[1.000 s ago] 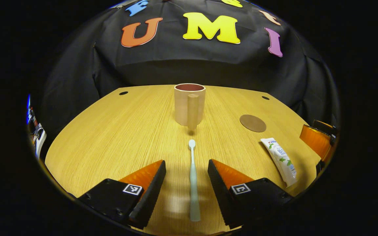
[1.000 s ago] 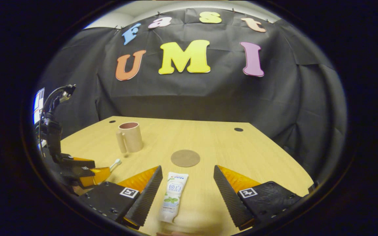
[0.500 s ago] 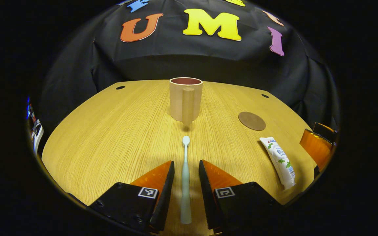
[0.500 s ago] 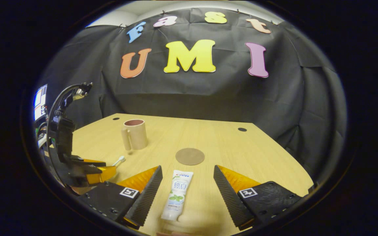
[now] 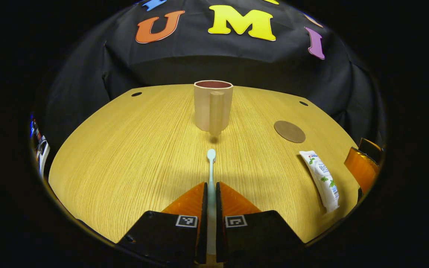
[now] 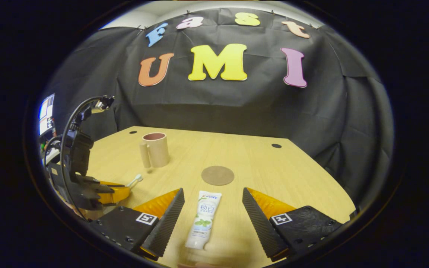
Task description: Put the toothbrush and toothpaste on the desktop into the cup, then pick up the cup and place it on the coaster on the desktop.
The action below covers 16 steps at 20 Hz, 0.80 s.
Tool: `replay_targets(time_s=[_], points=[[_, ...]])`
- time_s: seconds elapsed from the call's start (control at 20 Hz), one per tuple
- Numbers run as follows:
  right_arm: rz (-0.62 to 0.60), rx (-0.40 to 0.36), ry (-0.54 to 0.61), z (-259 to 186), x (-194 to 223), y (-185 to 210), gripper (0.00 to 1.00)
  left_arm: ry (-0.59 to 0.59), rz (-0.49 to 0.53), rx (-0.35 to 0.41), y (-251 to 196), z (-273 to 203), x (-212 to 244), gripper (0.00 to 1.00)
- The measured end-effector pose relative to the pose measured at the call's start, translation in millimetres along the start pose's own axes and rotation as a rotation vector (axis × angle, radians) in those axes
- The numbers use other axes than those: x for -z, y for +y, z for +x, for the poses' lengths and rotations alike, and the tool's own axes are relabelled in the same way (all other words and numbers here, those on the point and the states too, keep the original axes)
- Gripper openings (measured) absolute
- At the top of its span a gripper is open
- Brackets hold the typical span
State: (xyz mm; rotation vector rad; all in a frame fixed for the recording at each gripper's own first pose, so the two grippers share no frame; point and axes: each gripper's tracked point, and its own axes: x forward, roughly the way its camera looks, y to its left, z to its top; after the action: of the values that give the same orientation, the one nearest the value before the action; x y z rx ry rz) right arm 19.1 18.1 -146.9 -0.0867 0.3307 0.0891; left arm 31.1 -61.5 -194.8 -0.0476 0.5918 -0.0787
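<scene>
On the desk (image 5: 132, 149), one cup (image 5: 213, 105), one coaster (image 5: 289, 131), one toothpaste (image 6: 203, 219) between spread right hand-held gripper (image 6: 213, 216), left hand-held gripper (image 5: 211, 208) pinching one toothbrush (image 5: 210, 167).

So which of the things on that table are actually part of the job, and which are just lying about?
Part of the job:
- toothbrush, clamped between the left gripper fingers
- toothpaste tube, lying flat between the open right gripper fingers
- cup, standing upright and empty
- coaster, bare

Just there:
- wooden table
- gooseneck stand at the side
</scene>
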Motion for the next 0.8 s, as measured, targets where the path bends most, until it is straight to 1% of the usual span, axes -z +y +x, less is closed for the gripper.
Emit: replay_targets(time_s=[0.15,0.25,0.4,0.6,0.8], points=[[-0.011,0.001,0.015,0.7,3.1,1.3,0.96,-0.01,-0.01,0.014,0.3,-2.4,0.0,0.12],[-0.011,-0.004,0.026,0.8,6.4,3.1,0.95,-0.042,-0.02,0.022,1.0,-6.9,-5.3,0.12],[-0.01,0.0,0.044,5.2,12.6,3.5,0.95,-0.129,-0.009,0.005,7.8,-20.0,-23.4,0.12],[-0.002,-0.003,0.087,10.0,26.8,8.9,0.95,-0.254,0.015,-0.016,9.9,-48.6,-50.3,0.11],[-0.035,-0.01,0.155,15.7,46.8,15.3,0.95,-0.411,0.043,-0.051,15.8,-83.7,-84.5,0.11]])
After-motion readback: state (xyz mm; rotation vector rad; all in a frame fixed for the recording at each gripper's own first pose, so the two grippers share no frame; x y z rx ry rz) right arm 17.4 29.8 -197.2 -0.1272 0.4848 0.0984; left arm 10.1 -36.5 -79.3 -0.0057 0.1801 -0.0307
